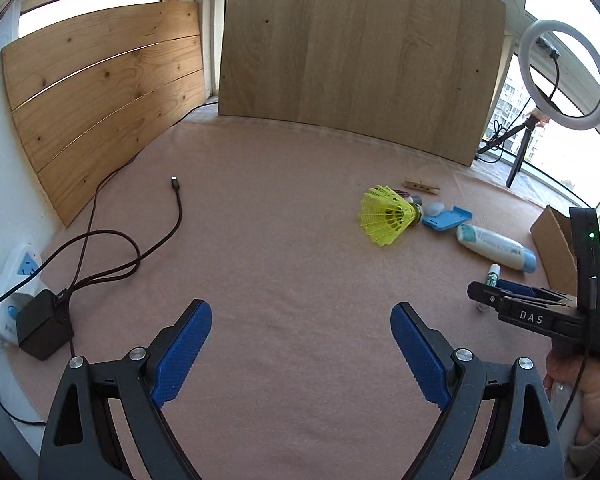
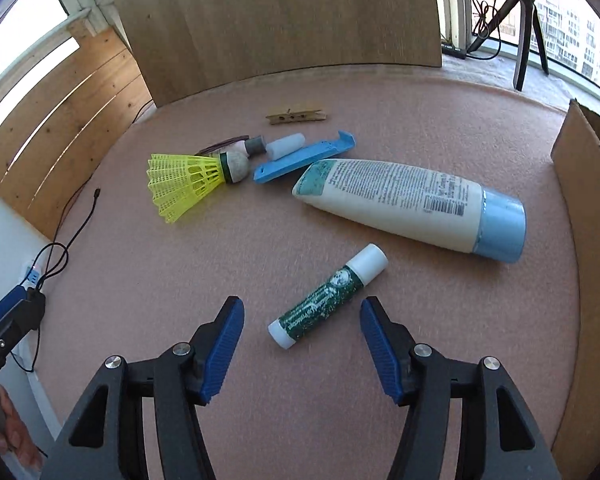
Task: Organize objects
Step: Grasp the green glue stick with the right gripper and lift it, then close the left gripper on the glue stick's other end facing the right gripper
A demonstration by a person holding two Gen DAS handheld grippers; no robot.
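Cable [image 1: 172, 220] trails across the pink mat [image 1: 292, 264] at about ten o'clock in the left wrist view, running back to a black adapter [image 1: 40, 330] beside a white power strip [image 1: 14, 280]; none of it looks like part of the sorting. The left gripper [image 1: 300, 350] hangs over bare mat with its jaws wide apart and nothing between them, probably parked out of the way while the other hand works.

Moving right, the clutter lies at about two o'clock: a yellow shuttlecock [image 2: 188, 186] on its side, cork end just beside a blue plastic clip [image 2: 304, 156], with a small white cap [image 2: 286, 145] and a wooden clothespin [image 2: 296, 115] behind them. Next comes a white lotion bottle [image 2: 408, 204] on its side, blue cap toward three o'clock.

Nearest the right gripper [image 2: 302, 346] is a green lip balm tube [image 2: 326, 296], lying diagonally at twelve o'clock with its lower end between the spread blue fingertips [image 2: 228, 344]. Those jaws are open and not touching it, so I judge this a lined-up grasp on the tube. A cardboard box [image 2: 580, 216] stands at three o'clock, likely the place the objects go.
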